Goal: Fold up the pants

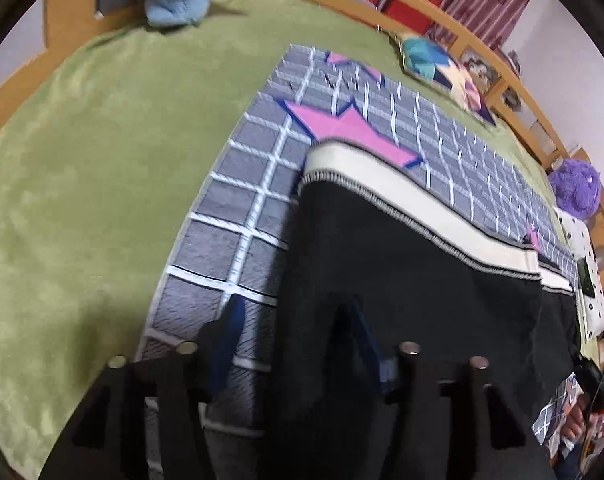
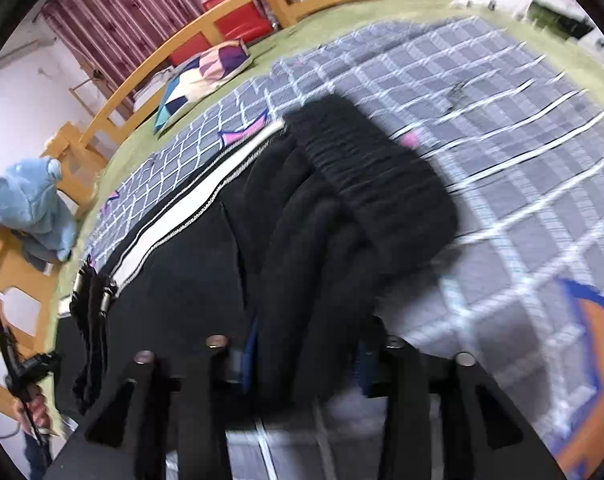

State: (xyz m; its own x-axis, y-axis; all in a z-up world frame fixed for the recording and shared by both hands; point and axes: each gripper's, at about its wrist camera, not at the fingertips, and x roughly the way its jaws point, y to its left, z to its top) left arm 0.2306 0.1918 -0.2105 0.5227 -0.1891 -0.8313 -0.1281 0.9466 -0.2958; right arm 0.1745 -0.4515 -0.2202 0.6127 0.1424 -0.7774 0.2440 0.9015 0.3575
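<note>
Left tongs (image 1: 293, 320): spread, with the left edge of the black pants (image 1: 402, 264) lying between the two fingers; the pads do not visibly press the cloth. Right tongs (image 2: 306, 344): also spread, with a bunched fold of the pants (image 2: 293, 248) between the fingers; no firm pinch is visible, though motion blur limits certainty.

The pants lie on a grey grid-patterned blanket (image 1: 229, 216) with pink stars (image 1: 342, 124), which is spread over a green bed cover (image 1: 61, 168). In the left view the long axis of the pants runs from lower left to right, marked by a cream side stripe (image 1: 414, 196) along the far edge. In the right view the ribbed black waistband (image 2: 374, 168) lies beyond the tongs, at the far right end of the garment.

Surrounding items: a multicoloured cushion (image 2: 201, 76) on the far side of the bed, a blue plush toy (image 2: 25, 208) at the bed's corner, a purple fluffy item (image 1: 576, 186), and a wooden bed rail (image 1: 382, 4) with a striped curtain (image 2: 133, 4) behind it. Nothing lies on the pants. No legible writing or labels.
</note>
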